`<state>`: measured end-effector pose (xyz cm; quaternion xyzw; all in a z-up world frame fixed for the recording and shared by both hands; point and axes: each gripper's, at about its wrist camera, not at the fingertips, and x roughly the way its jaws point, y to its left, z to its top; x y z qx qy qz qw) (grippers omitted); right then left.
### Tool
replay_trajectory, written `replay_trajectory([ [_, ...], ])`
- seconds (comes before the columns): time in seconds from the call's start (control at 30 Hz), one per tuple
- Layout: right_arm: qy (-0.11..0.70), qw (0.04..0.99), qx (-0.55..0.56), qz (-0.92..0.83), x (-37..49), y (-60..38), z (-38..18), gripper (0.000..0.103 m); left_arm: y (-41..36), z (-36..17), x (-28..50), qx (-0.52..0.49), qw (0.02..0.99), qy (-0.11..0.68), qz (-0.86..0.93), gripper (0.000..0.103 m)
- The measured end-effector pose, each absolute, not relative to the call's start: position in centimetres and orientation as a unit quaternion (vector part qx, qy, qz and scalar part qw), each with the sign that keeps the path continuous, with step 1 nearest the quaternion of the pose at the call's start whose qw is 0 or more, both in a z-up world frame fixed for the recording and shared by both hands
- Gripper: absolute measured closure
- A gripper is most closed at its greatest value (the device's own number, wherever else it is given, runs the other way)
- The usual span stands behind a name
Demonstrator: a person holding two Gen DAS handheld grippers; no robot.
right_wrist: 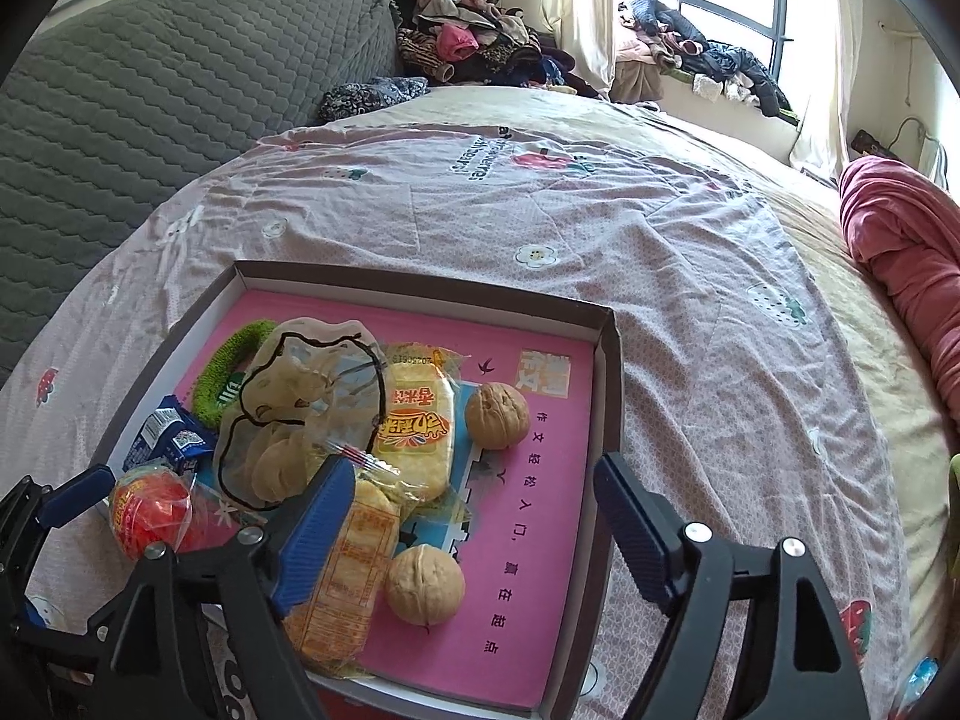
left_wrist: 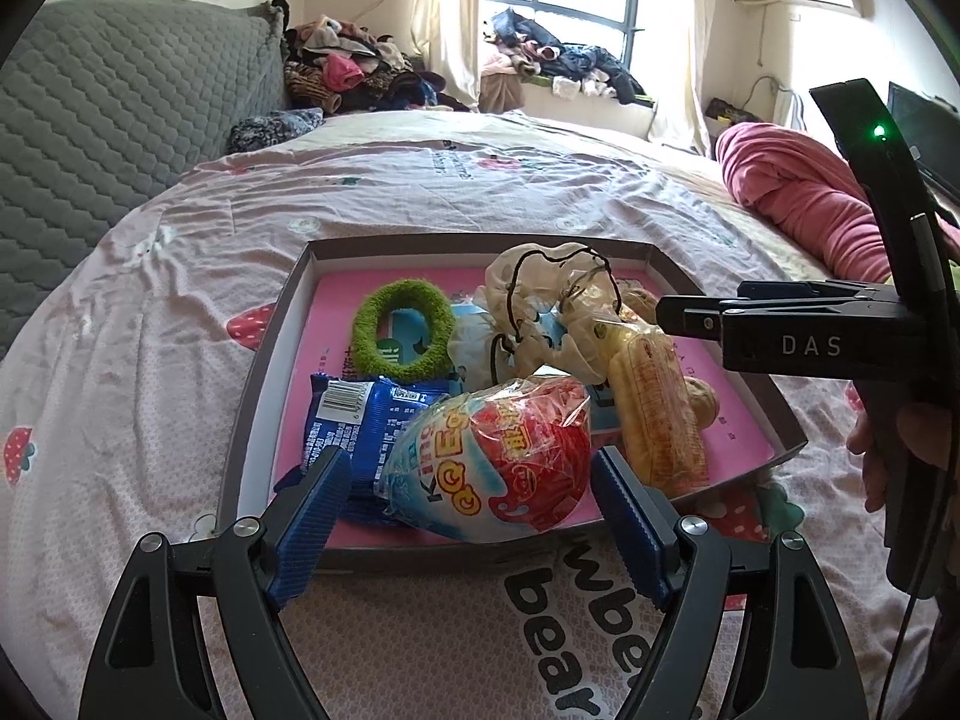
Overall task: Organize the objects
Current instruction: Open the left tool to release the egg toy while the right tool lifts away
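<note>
A shallow box lid with a pink book inside lies on the bed; it also shows in the right wrist view. In it lie a green hair ring, a blue snack pack, a red-and-blue egg-shaped candy pack, a mesh pouch, yellow cracker packs and two walnuts. My left gripper is open, its fingers either side of the candy pack, not closed on it. My right gripper is open over the near walnut and a cracker pack.
The bed has a pink strawberry-print sheet. A grey quilted headboard is at the left, a pink blanket roll at the right, and piles of clothes lie at the far edge by the window.
</note>
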<state>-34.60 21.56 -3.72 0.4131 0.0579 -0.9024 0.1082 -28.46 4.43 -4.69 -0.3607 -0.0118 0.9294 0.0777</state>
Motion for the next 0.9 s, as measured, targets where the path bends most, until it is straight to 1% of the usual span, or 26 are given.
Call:
replay_trajectory([
  [0.07,0.057,0.108,0.413,-0.902,-34.5,21.6,-3.7,0.016,4.4,-4.6,-28.5,-0.361,0.076,-0.012,0.929,0.020],
  [0.43,0.056,0.107,0.412,-0.903,-33.9,21.7,-2.8,0.012,4.2,-3.6,-28.2,-0.356,0.062,-0.012,0.932,0.020],
  [0.67,0.054,0.108,0.409,-0.904,-33.6,21.8,-2.1,0.007,4.0,-3.1,-27.9,-0.351,0.053,-0.012,0.935,0.020],
  [0.9,0.057,0.110,0.408,-0.905,-33.1,21.6,-1.7,0.006,4.0,-2.4,-27.6,-0.346,0.045,-0.010,0.937,0.020],
])
